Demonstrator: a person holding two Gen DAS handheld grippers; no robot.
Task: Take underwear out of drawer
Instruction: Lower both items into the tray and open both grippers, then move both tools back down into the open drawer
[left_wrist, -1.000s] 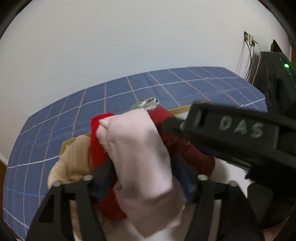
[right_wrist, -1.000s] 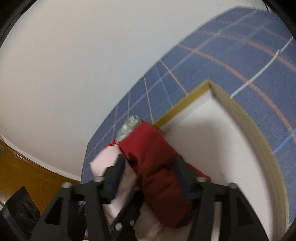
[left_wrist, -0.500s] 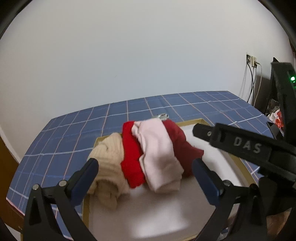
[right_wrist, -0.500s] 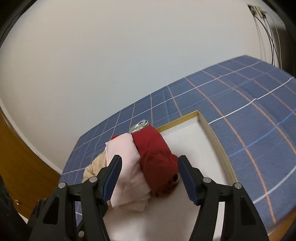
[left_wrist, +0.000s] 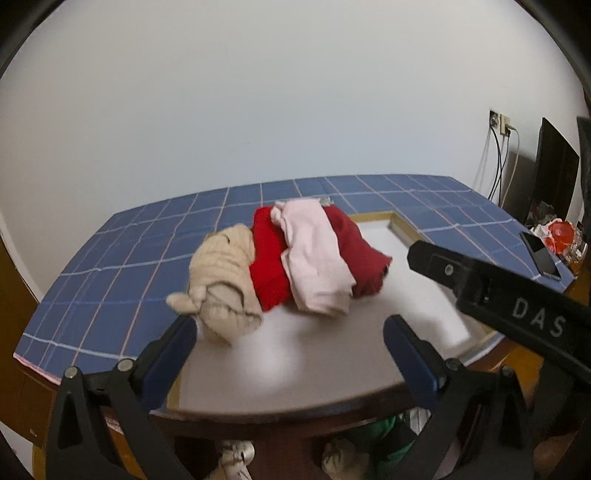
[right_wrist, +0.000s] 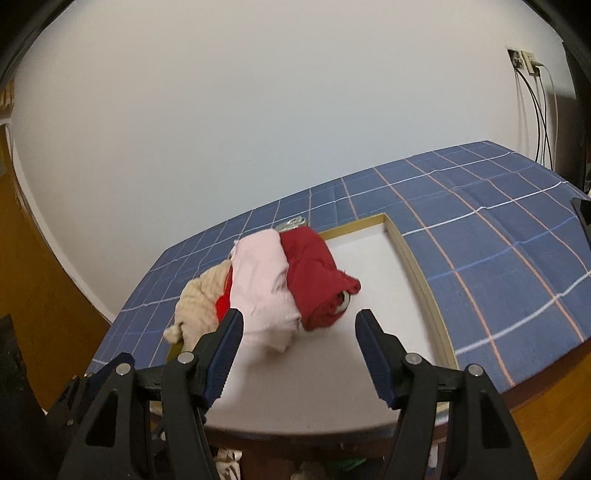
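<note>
Home room: checked tablecloth (left_wrist: 122, 266), folded clothes (left_wrist: 310, 258), wall socket (left_wrist: 498, 123).

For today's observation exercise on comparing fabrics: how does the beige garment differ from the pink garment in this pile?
The beige garment has a ribbed, knitted look; the pink garment looks smooth. The beige one lies at the left end of the pile, overhanging the tray's edge onto the blue checked cloth; the pink one lies in the middle, between two red pieces. Both are pale, bundled up, and untouched by either gripper.
</note>
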